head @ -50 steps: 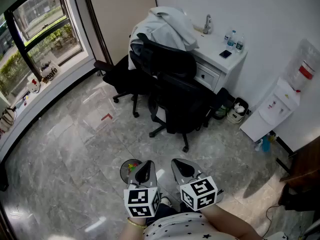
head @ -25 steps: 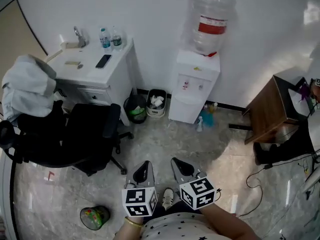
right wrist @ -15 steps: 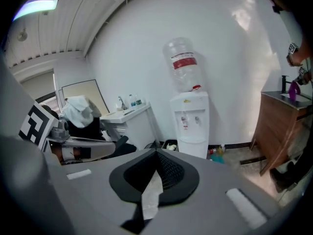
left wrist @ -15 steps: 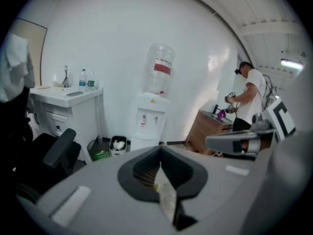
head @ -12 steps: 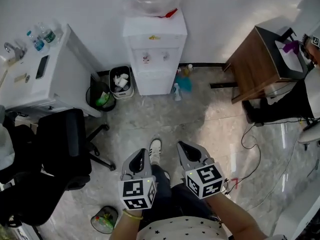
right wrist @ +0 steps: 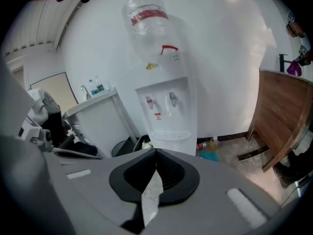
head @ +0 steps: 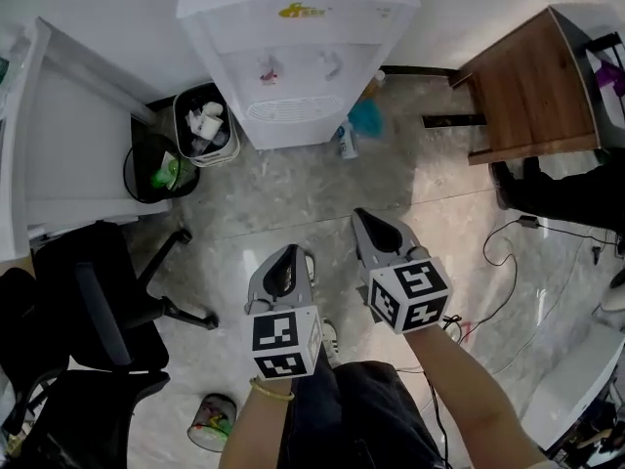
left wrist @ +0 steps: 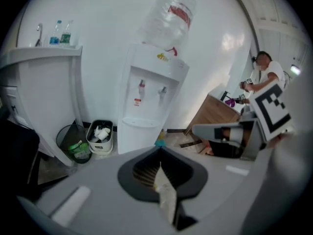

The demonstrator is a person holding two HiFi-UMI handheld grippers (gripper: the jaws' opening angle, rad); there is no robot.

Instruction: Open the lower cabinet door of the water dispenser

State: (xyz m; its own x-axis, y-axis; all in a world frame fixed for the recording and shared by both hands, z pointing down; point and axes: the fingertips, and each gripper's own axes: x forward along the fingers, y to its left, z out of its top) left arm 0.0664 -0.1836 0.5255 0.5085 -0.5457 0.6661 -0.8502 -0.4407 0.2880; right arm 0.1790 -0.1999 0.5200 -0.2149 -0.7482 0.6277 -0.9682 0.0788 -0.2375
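Note:
The white water dispenser [head: 293, 57] stands against the wall at the top of the head view, its lower cabinet door [head: 293, 130] closed. Both grippers hang over the floor well short of it. My left gripper [head: 283, 267] is shut and empty. My right gripper [head: 374, 225] is a little further forward, also shut and empty. In the left gripper view the dispenser [left wrist: 146, 97] with its bottle [left wrist: 168, 16] rises ahead of my shut left gripper [left wrist: 160, 151]. In the right gripper view the dispenser [right wrist: 166, 102] stands ahead of my shut right gripper [right wrist: 156, 153], which hides most of the lower door.
A white bin [head: 205, 125] and a black bin [head: 154, 169] stand left of the dispenser, by a white desk [head: 68, 135]. A black office chair [head: 98, 301] is at the left. Spray bottles [head: 359, 120] and a wooden table [head: 532, 76] are at the right. Cables [head: 498, 291] lie on the floor.
The dispenser has come much nearer and larger in the head view. Both grippers have moved forward and down towards it, jaws staying shut.

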